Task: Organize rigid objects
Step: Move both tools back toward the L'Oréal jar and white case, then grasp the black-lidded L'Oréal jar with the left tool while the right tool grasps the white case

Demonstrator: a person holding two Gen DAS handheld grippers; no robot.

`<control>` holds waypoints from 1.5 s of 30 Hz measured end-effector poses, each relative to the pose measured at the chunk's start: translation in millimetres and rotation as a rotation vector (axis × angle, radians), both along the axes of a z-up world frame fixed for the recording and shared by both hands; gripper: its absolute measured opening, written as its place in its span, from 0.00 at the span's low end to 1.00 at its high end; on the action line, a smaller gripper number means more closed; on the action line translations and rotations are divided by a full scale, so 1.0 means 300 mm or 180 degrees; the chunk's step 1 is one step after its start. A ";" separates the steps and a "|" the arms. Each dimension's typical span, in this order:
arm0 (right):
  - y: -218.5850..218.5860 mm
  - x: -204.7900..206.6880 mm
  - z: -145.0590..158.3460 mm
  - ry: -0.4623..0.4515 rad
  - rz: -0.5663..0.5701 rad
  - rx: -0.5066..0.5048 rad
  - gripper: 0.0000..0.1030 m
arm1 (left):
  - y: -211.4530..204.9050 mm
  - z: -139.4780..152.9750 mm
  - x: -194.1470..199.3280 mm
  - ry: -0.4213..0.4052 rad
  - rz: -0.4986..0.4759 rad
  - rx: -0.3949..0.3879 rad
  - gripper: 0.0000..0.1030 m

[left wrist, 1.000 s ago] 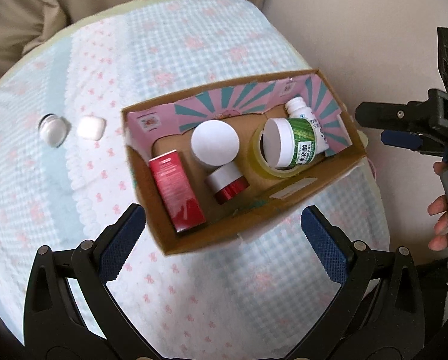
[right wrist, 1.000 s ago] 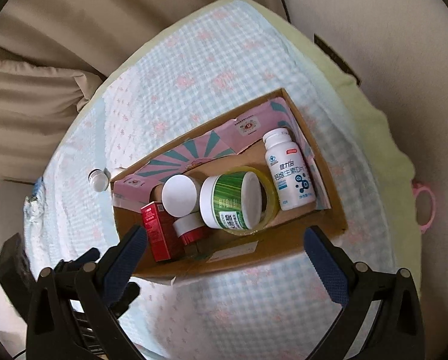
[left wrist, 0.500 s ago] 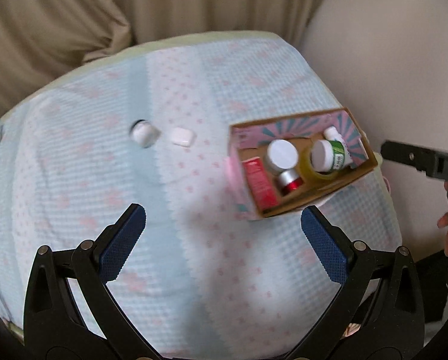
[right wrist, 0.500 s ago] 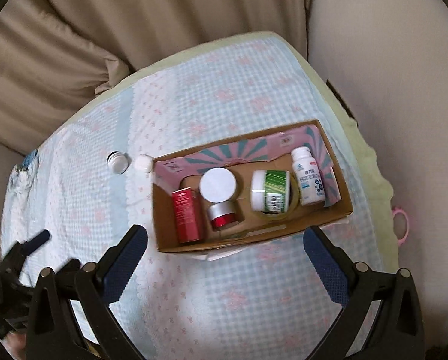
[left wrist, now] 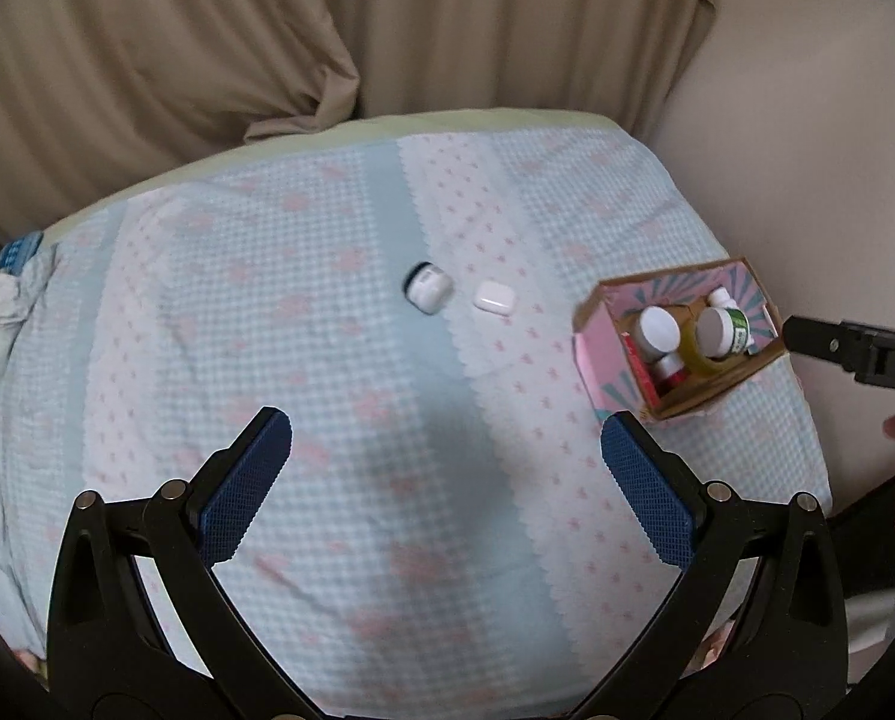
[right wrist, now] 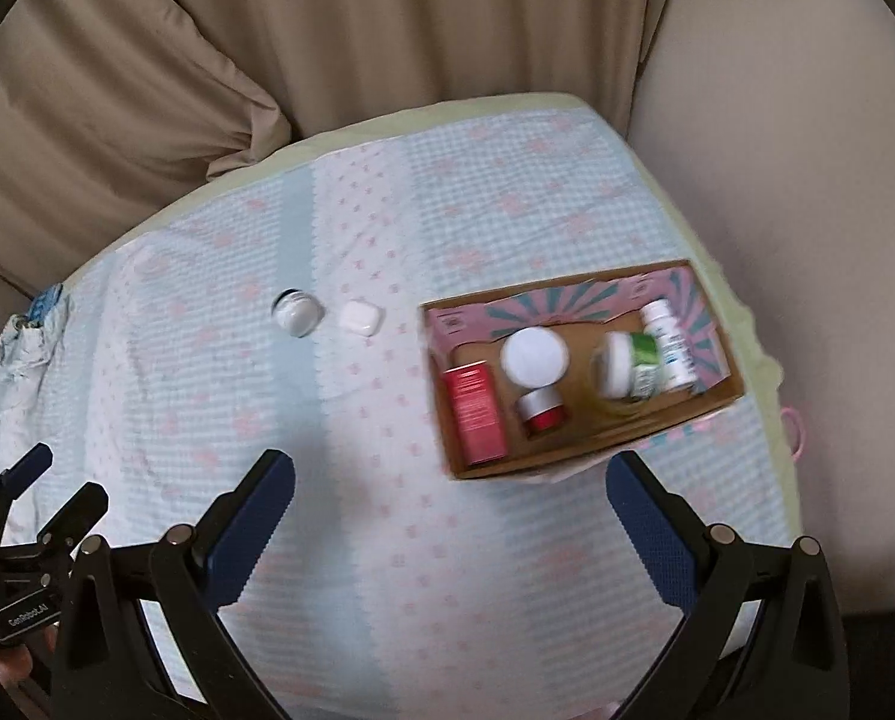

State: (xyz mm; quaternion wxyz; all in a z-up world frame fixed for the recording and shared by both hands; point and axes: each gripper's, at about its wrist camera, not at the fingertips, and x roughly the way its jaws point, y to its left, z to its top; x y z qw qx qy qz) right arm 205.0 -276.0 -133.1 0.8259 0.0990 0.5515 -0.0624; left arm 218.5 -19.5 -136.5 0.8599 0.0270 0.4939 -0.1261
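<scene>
A cardboard box [right wrist: 573,456] [left wrist: 711,393] stands on the bed at the right. It holds a red carton [right wrist: 474,414], a white-lidded jar [right wrist: 534,355], a small red jar [right wrist: 542,411], a green-labelled jar [right wrist: 630,363] on a tape roll, and a white bottle [right wrist: 669,342]. A small round jar [right wrist: 296,312] [left wrist: 426,287] and a white earbud case [right wrist: 360,318] [left wrist: 495,299] lie on the bedspread left of the box. My left gripper [left wrist: 447,480] and right gripper [right wrist: 450,510] are both open, empty and held well back above the bed.
A checked blue-and-pink bedspread [left wrist: 327,360] covers the bed. Beige curtains [right wrist: 357,30] hang behind it and a wall [right wrist: 777,120] stands at the right. A blue-white cloth [left wrist: 3,282] lies at the left edge. The right gripper's body [left wrist: 855,348] shows beside the box.
Both grippers have pulled back and up from the box, so it looks smaller and farther off. The left view has swung left onto the open bedspread.
</scene>
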 end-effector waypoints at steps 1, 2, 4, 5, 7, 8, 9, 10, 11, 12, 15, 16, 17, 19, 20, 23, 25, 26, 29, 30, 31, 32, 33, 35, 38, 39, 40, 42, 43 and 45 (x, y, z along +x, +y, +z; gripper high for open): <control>0.023 0.007 -0.003 0.0003 -0.0015 0.0026 1.00 | 0.031 0.000 0.013 -0.0010 -0.0004 -0.0004 1.00; 0.050 0.016 -0.007 0.0006 -0.0036 0.0047 1.00 | 0.054 0.000 0.023 -0.0012 -0.0007 -0.0002 1.00; 0.096 0.034 -0.018 0.0017 -0.0102 0.0099 1.00 | 0.098 -0.015 0.060 0.0016 -0.0037 -0.0018 1.00; 0.118 0.043 -0.027 0.0026 -0.0150 0.0121 1.00 | 0.110 -0.021 0.072 0.0030 -0.0057 -0.0021 1.00; 0.169 0.067 -0.044 0.0048 -0.0245 0.0145 1.00 | 0.127 -0.045 0.111 0.0062 -0.0117 -0.0007 1.00; 0.188 0.074 -0.047 0.0043 -0.0267 0.0153 1.00 | 0.133 -0.058 0.131 0.0071 -0.0142 0.0014 1.00; 0.214 0.088 -0.055 0.0035 -0.0303 0.0156 1.00 | 0.139 -0.073 0.157 0.0073 -0.0164 0.0038 1.00; 0.234 0.101 -0.063 0.0025 -0.0328 0.0160 1.00 | 0.142 -0.083 0.174 0.0060 -0.0169 0.0053 1.00; 0.250 0.112 -0.067 0.0016 -0.0340 0.0168 1.00 | 0.145 -0.094 0.194 0.0049 -0.0174 0.0057 1.00; 0.273 0.131 -0.077 0.0004 -0.0348 0.0183 1.00 | 0.148 -0.107 0.220 0.0040 -0.0182 0.0058 1.00; 0.312 0.185 -0.107 0.0000 -0.0361 0.0187 1.00 | 0.150 -0.152 0.295 0.0056 -0.0244 0.0078 1.00; 0.322 0.210 -0.122 0.0005 -0.0374 0.0197 1.00 | 0.147 -0.168 0.320 0.0071 -0.0269 0.0088 1.00; 0.327 0.236 -0.137 0.0011 -0.0390 0.0218 1.00 | 0.139 -0.189 0.349 0.0092 -0.0286 0.0115 1.00; 0.330 0.286 -0.166 0.0036 -0.0434 0.0254 1.00 | 0.123 -0.232 0.408 0.0129 -0.0327 0.0158 1.00; 0.328 0.305 -0.178 0.0047 -0.0445 0.0272 1.00 | 0.116 -0.253 0.436 0.0145 -0.0352 0.0168 1.00; 0.312 0.390 -0.237 0.0109 -0.0485 0.0319 1.00 | 0.083 -0.329 0.523 0.0201 -0.0447 0.0195 1.00; 0.295 0.455 -0.288 0.0171 -0.0519 0.0364 1.00 | 0.044 -0.395 0.587 0.0258 -0.0550 0.0225 1.00; 0.290 0.481 -0.310 0.0192 -0.0527 0.0391 1.00 | 0.031 -0.417 0.605 0.0271 -0.0584 0.0243 1.00; 0.281 0.592 -0.399 0.0279 -0.0514 0.0411 1.00 | -0.020 -0.514 0.673 0.0320 -0.0744 0.0297 1.00; 0.278 0.619 -0.424 0.0304 -0.0514 0.0411 1.00 | -0.040 -0.552 0.696 0.0342 -0.0792 0.0304 1.00; 0.274 0.650 -0.455 0.0326 -0.0523 0.0415 0.99 | -0.053 -0.581 0.713 0.0358 -0.0824 0.0310 0.98; 0.269 0.680 -0.488 0.0351 -0.0541 0.0421 0.97 | -0.071 -0.621 0.734 0.0371 -0.0861 0.0315 0.98; 0.264 0.708 -0.523 0.0392 -0.0559 0.0435 0.95 | -0.081 -0.644 0.745 0.0379 -0.0885 0.0308 0.96; 0.254 0.760 -0.609 0.0518 -0.0625 0.0476 0.94 | -0.104 -0.705 0.774 0.0411 -0.0936 0.0280 0.96; 0.250 0.807 -0.708 0.0669 -0.0674 0.0439 0.88 | -0.134 -0.791 0.816 0.0469 -0.1027 0.0242 0.91; 0.248 0.819 -0.742 0.0724 -0.0687 0.0419 0.84 | -0.147 -0.819 0.829 0.0488 -0.1061 0.0238 0.88; 0.245 0.828 -0.777 0.0781 -0.0711 0.0405 0.83 | -0.156 -0.838 0.837 0.0501 -0.1092 0.0239 0.87; 0.234 0.837 -0.825 0.0838 -0.0777 0.0430 0.83 | -0.178 -0.883 0.854 0.0527 -0.1164 0.0259 0.85; 0.228 0.841 -0.845 0.0854 -0.0812 0.0446 0.83 | -0.188 -0.901 0.860 0.0546 -0.1196 0.0267 0.81; 0.223 0.850 -0.883 0.0888 -0.0854 0.0465 0.83 | -0.205 -0.931 0.870 0.0559 -0.1247 0.0278 0.77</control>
